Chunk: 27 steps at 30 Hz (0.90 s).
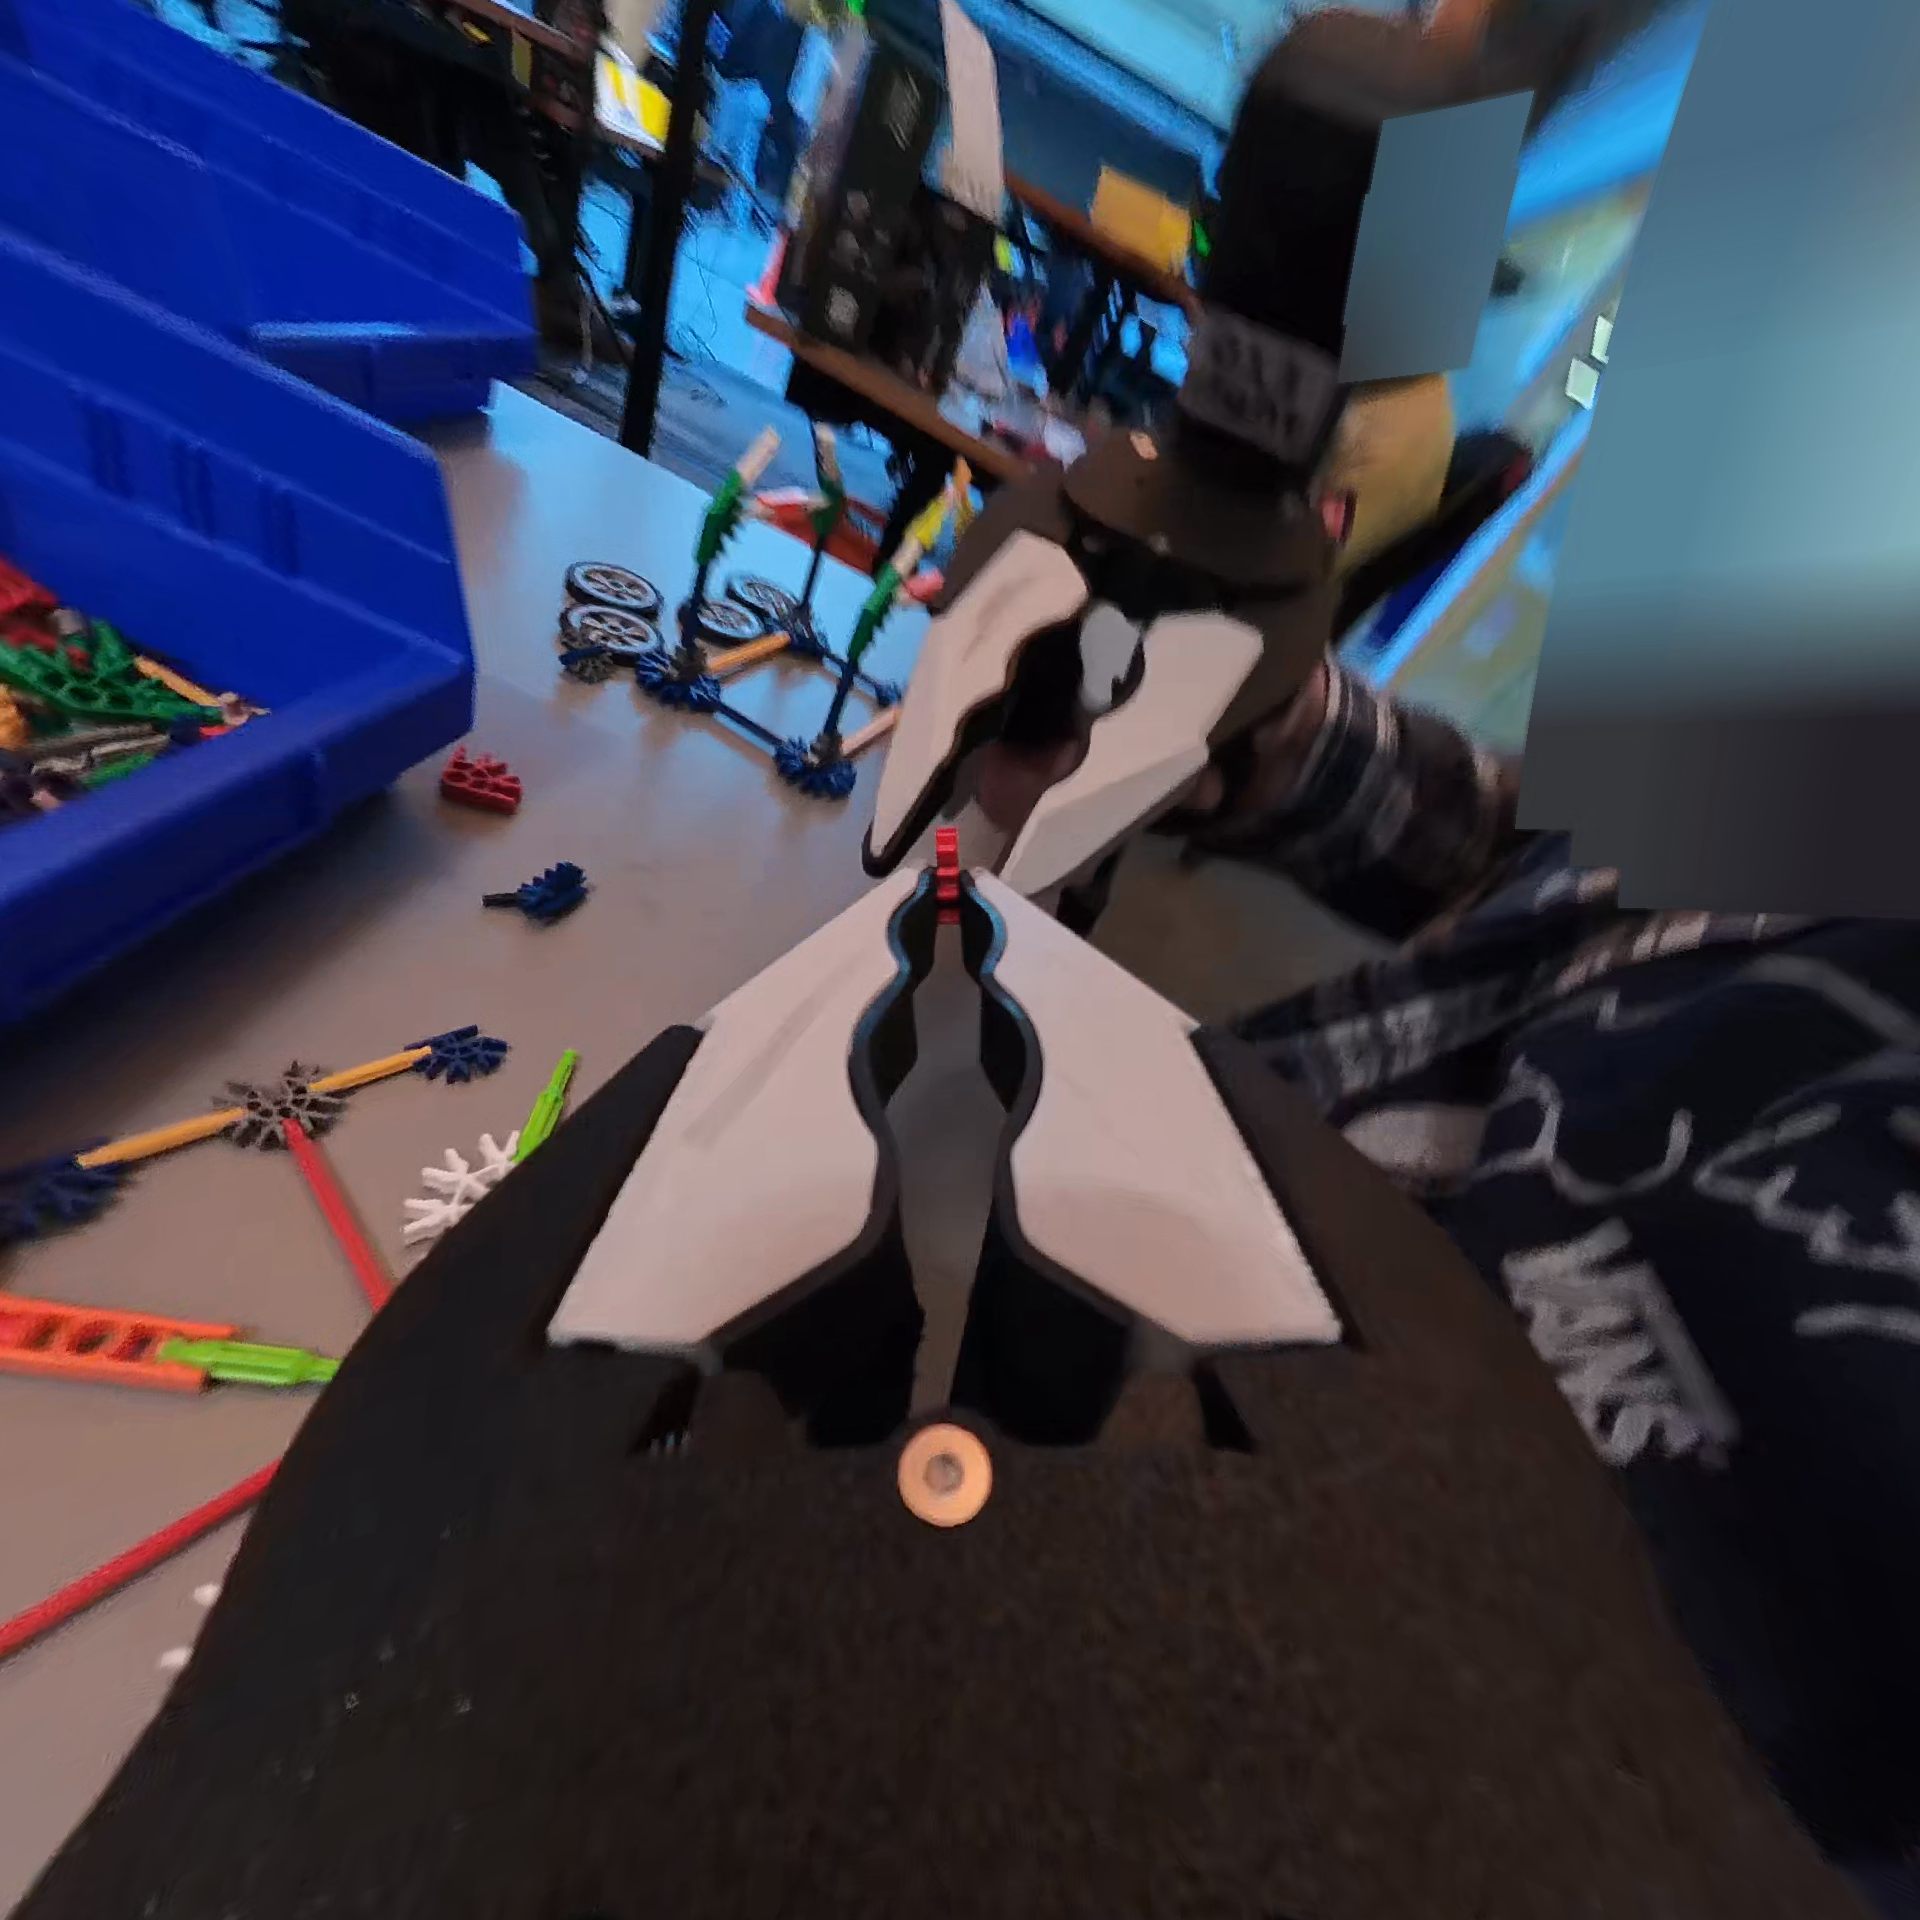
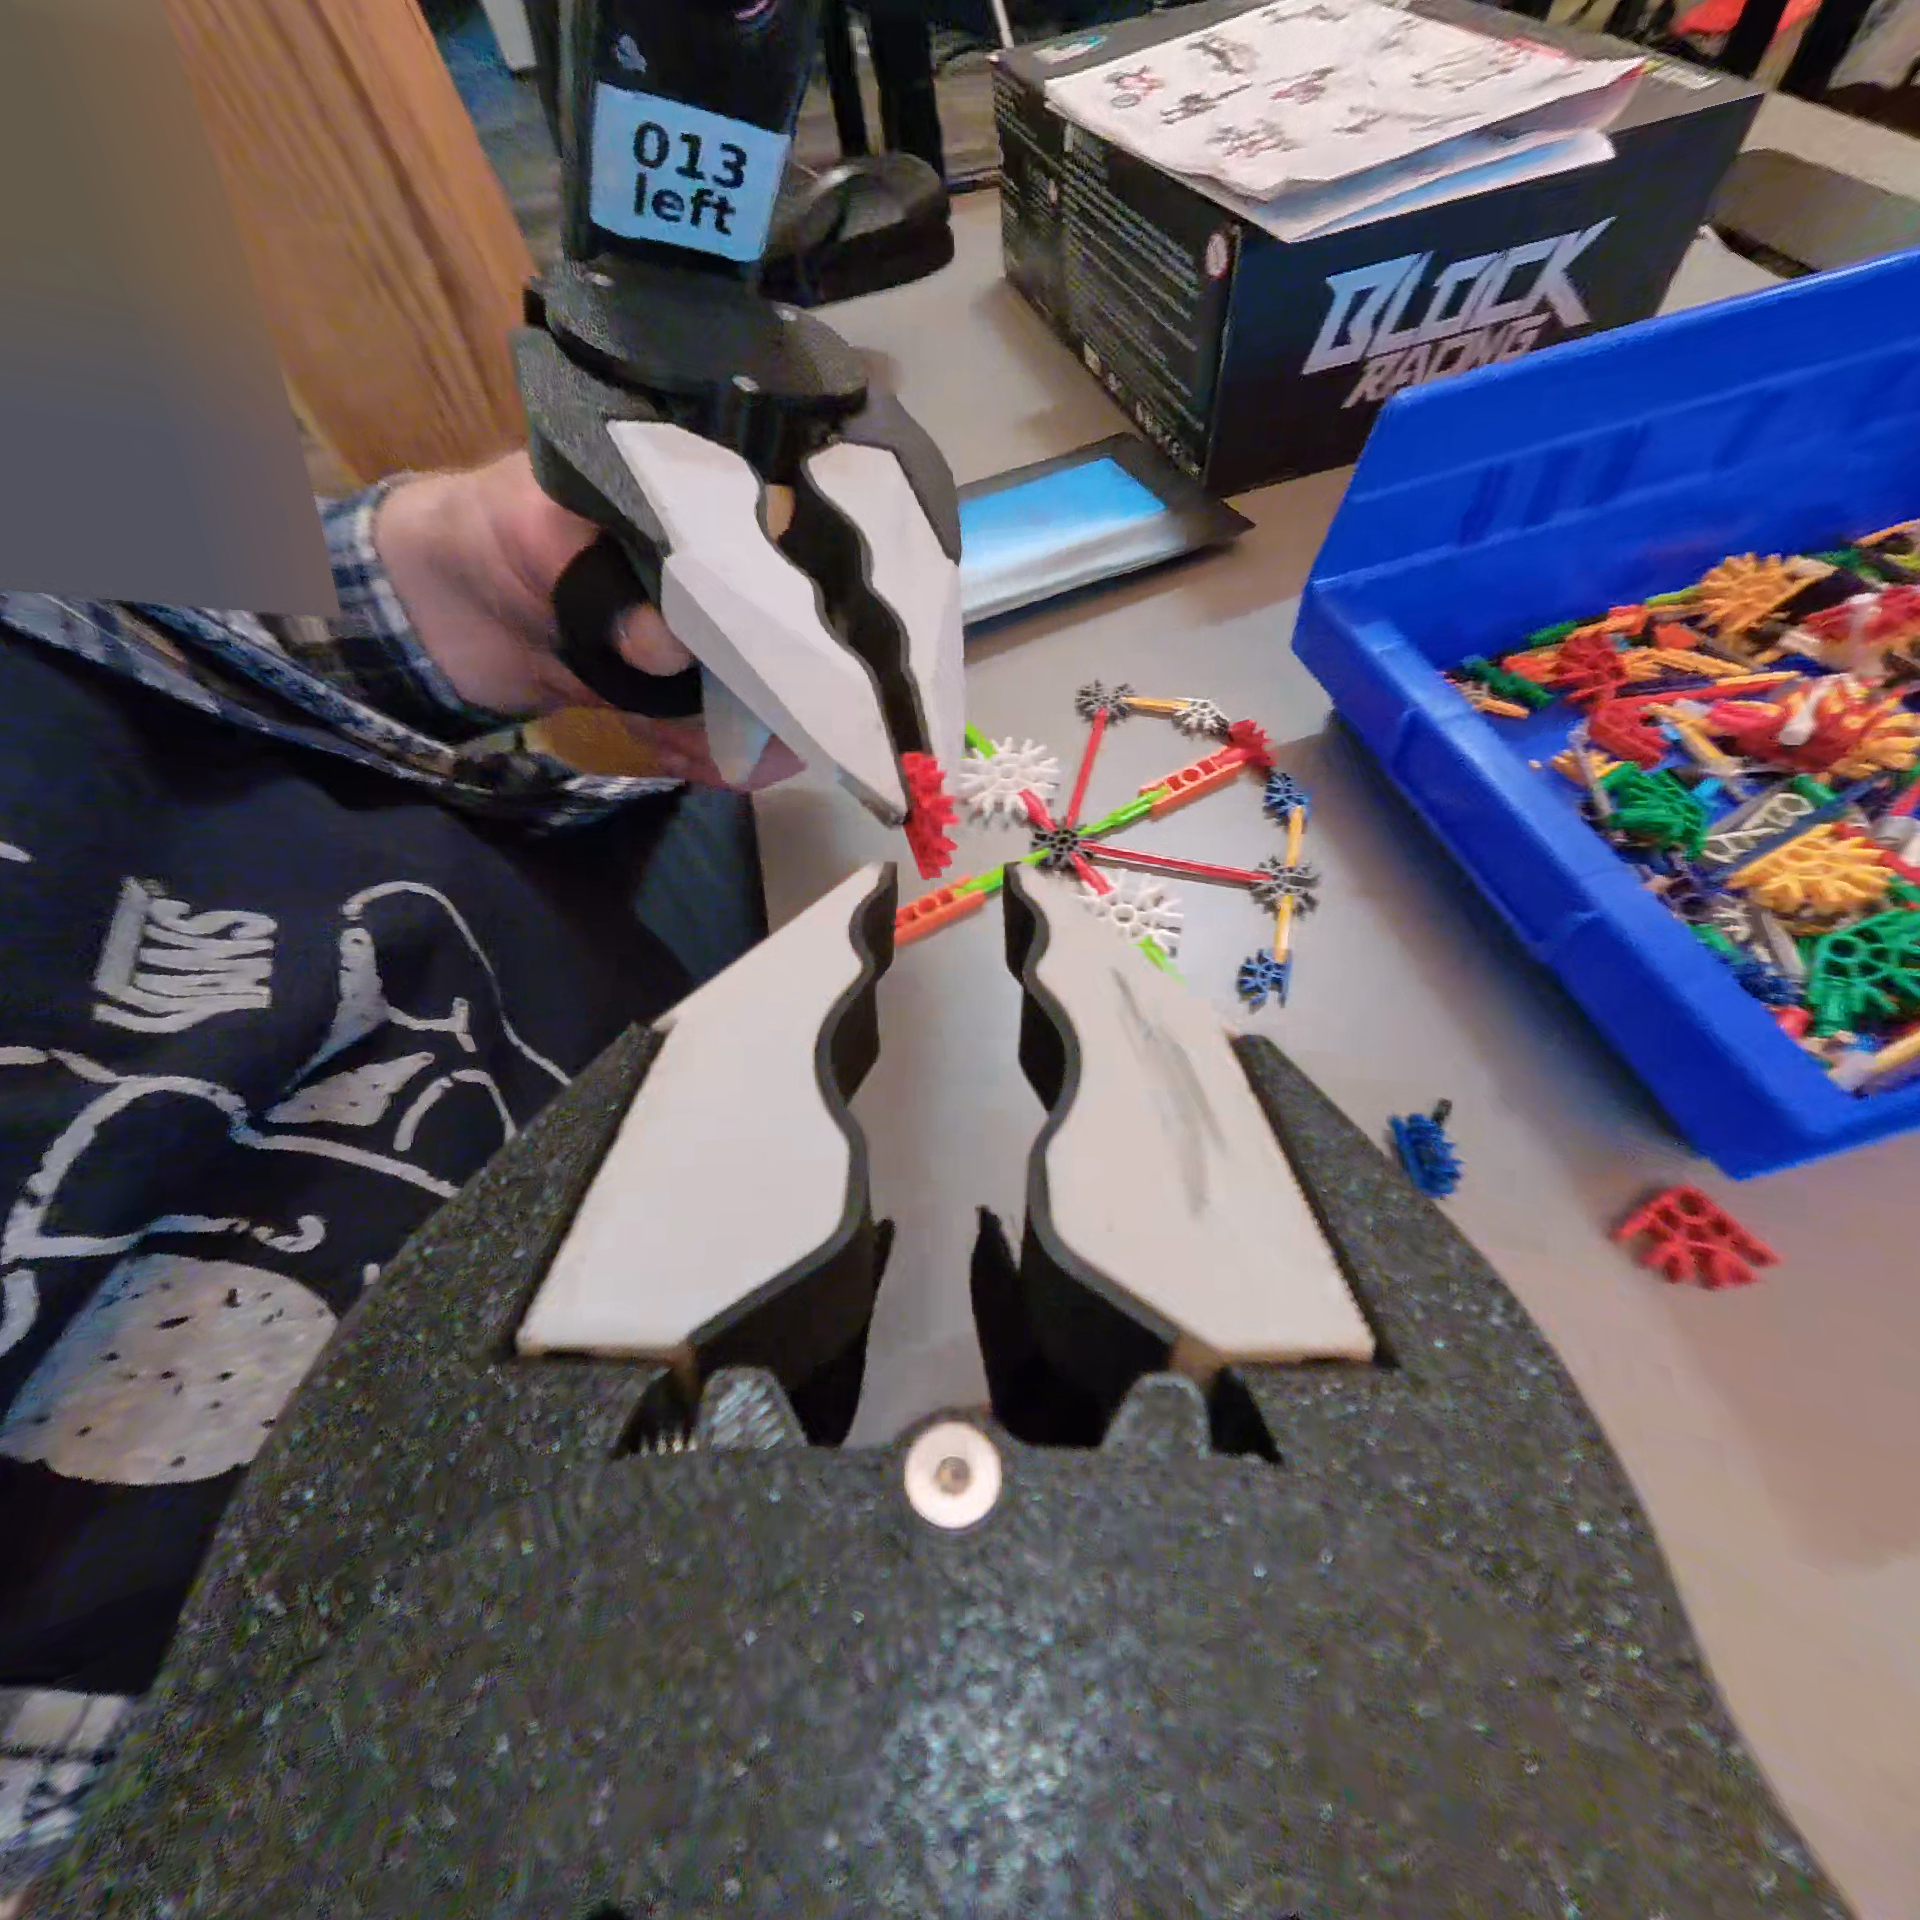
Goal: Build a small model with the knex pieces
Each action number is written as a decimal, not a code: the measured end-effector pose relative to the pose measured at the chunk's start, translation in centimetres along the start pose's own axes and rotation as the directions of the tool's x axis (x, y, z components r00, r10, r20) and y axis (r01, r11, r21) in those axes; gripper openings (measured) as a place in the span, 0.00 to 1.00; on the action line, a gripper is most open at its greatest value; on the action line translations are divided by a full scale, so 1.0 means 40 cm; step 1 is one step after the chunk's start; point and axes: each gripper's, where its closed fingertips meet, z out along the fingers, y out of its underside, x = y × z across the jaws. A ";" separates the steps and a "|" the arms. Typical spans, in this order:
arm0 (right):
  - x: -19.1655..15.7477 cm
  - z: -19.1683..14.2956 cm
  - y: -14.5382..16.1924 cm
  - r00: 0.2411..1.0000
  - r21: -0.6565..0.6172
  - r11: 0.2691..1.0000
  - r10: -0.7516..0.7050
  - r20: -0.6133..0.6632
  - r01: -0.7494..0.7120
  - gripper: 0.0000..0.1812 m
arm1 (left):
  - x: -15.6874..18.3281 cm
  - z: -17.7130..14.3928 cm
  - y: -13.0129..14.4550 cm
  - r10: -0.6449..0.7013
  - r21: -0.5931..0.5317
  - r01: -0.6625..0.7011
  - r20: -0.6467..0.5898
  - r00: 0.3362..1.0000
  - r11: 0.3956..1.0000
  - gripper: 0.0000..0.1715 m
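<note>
My left gripper [image 1: 945, 904] is shut on a small red snowflake connector [image 1: 945, 850], held above the grey table near its front edge. In the right wrist view the left gripper [image 2: 902, 805] pinches the same red connector [image 2: 928, 816] by its edge. My right gripper [image 2: 948, 878] is open and empty, its tips just below the connector and apart from it. In the left wrist view the right gripper [image 1: 954, 860] faces mine with its fingers either side of the connector. A flat assembly of rods and connectors [image 2: 1070, 842] lies on the table behind.
A blue bin [image 2: 1558, 883] full of coloured parts stands to the right. Loose red [image 2: 1694, 1236] and blue [image 2: 1425, 1153] connectors lie in front of it. A black box [image 2: 1351, 312] with papers stands behind. A wheeled rod structure [image 1: 748, 634] stands farther off. A person's dark printed top [image 2: 260, 987] is close. My two grippers' fingertips are within a few centimetres of each other.
</note>
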 end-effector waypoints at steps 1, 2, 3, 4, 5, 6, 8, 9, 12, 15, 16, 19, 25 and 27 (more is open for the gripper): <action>-0.006 0.000 -0.002 1.000 0.004 1.000 0.008 0.018 -0.008 0.11 | 0.001 0.001 0.009 0.035 -0.031 -0.034 0.006 0.999 0.999 0.01; -0.008 0.001 -0.002 1.000 0.001 1.000 0.012 0.027 -0.012 0.10 | 0.001 0.002 0.014 0.067 -0.049 -0.066 0.012 0.998 0.997 0.01; -0.010 0.002 0.000 0.999 -0.009 1.000 0.014 0.035 -0.013 0.09 | 0.012 0.003 0.015 0.090 -0.056 -0.091 -0.010 0.996 0.994 0.01; -0.018 0.003 0.001 0.998 -0.015 1.000 0.020 0.057 -0.019 0.09 | 0.019 0.003 0.014 0.107 -0.057 -0.108 -0.022 0.994 0.993 0.01; -0.022 0.004 0.002 0.997 -0.023 0.999 0.030 0.073 -0.029 0.07 | 0.017 0.003 0.015 0.124 -0.062 -0.125 -0.021 0.992 0.990 0.01; -0.028 0.004 0.002 0.996 -0.026 0.999 0.029 0.088 -0.027 0.04 | 0.017 0.003 0.015 0.140 -0.066 -0.141 -0.023 0.990 0.988 0.01; -0.035 0.004 0.001 0.992 -0.027 0.998 0.053 0.112 -0.050 0.03 | 0.022 0.001 0.015 0.165 -0.062 -0.167 -0.041 0.985 0.984 0.01; -0.037 0.004 0.000 0.991 -0.025 0.998 0.063 0.122 -0.060 0.03 | 0.024 0.000 0.015 0.177 -0.061 -0.180 -0.045 0.983 0.982 0.01; -0.042 -0.001 -0.007 0.987 0.003 0.997 0.082 0.139 -0.083 0.02 | 0.030 -0.001 0.010 0.200 -0.039 -0.203 -0.056 0.978 0.978 0.01; -0.034 -0.001 -0.013 0.988 0.025 0.994 0.104 0.118 -0.107 0.02 | 0.023 -0.001 0.006 0.207 -0.039 -0.209 -0.045 0.977 0.977 0.01; -0.032 0.000 -0.014 0.988 0.032 0.993 0.108 0.109 -0.112 0.02 | 0.019 -0.001 0.003 0.206 -0.037 -0.208 -0.039 0.978 0.978 0.02; -0.015 0.000 -0.017 0.989 0.046 0.990 0.127 0.069 -0.131 0.01 | -0.002 0.002 -0.002 0.197 -0.049 -0.197 0.003 0.980 0.979 0.03; 0.065 -0.006 0.026 0.970 0.043 0.973 0.228 -0.079 -0.226 0.01 | -0.076 -0.024 0.005 0.248 -0.150 -0.223 0.178 0.952 0.963 0.10; 0.096 -0.001 0.064 0.959 -0.004 0.971 0.237 -0.157 -0.241 0.01 | -0.104 -0.030 0.032 0.311 -0.253 -0.254 0.221 0.924 0.934 0.11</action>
